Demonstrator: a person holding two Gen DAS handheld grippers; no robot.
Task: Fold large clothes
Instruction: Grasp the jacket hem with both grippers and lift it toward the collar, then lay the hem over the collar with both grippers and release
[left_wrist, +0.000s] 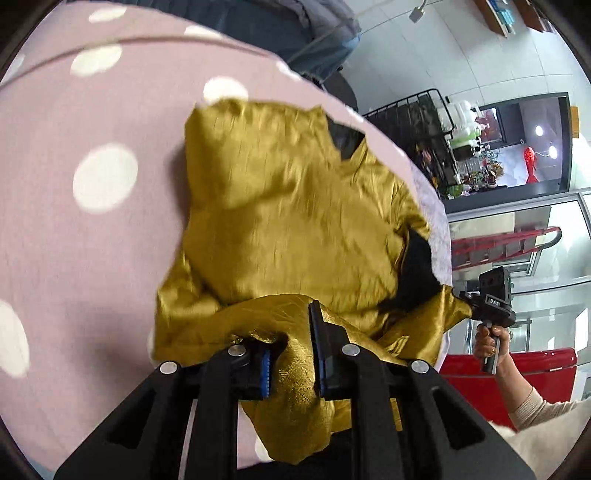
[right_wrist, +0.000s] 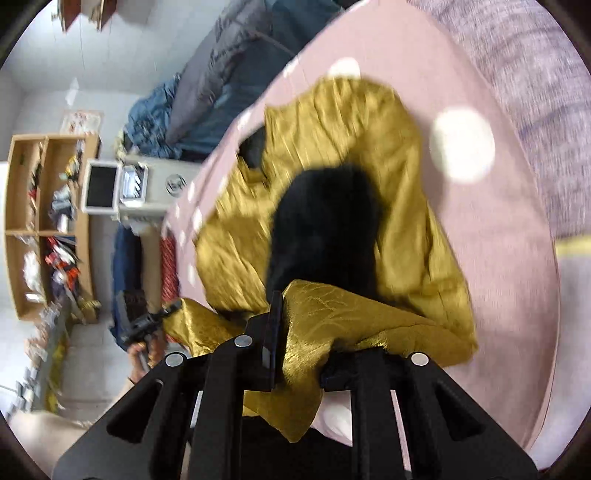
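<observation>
While one gold garment (left_wrist: 280, 206) lies rumpled, two tongs, left (left_wrist: 290, 363) and right (right_wrist: 295, 354), each clamp its edge.

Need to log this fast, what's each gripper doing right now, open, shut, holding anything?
Left gripper: shut on the gold garment, pinching its near edge.
Right gripper: shut on the gold garment too, pinching another part of that edge.

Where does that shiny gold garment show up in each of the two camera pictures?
Left wrist view: the gold garment fills the centre, an edge clamped in the left gripper.
Right wrist view: it spreads across the centre, an edge clamped in the right gripper.
Shared landmark: the pink polka-dot sheet beneath it.
</observation>
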